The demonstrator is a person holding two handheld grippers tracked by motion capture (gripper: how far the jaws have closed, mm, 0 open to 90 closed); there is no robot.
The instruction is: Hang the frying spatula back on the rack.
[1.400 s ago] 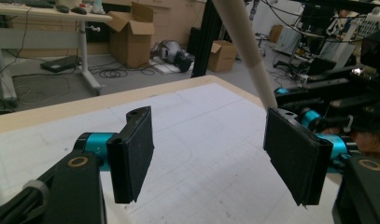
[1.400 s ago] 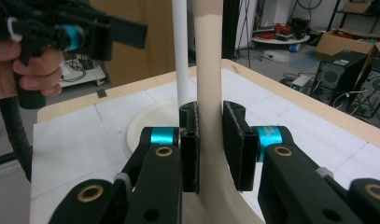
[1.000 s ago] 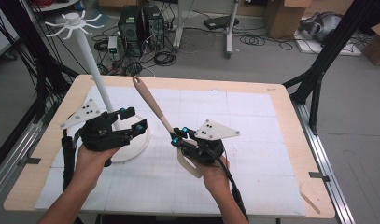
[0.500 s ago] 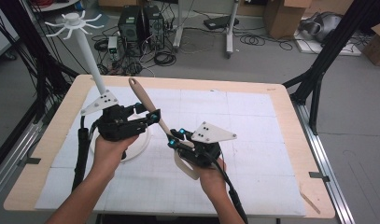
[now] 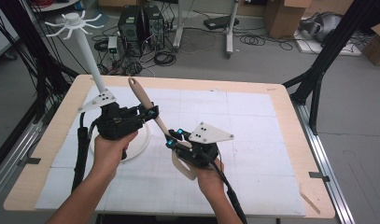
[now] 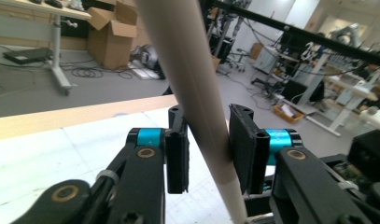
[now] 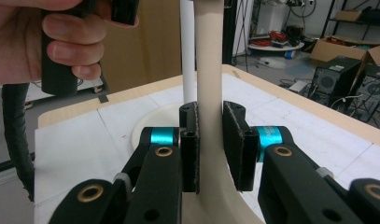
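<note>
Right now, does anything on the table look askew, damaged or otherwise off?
Nothing damaged or spilled. The beige spoon stands tilted above the table, held by both grippers: the right gripper near its bowl, the left gripper closing on the handle. The white rack stands upright on its round base.

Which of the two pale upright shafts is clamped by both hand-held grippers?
The beige spoon handle, tilted between them; the white stand pole rises untouched from its round base.

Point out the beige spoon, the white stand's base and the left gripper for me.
beige spoon (image 5: 142, 99): high view, on its handle.
white stand's base (image 5: 140, 142): high view, on the round rim.
left gripper (image 6: 207, 149): left gripper view, midway between its jaws.
</note>
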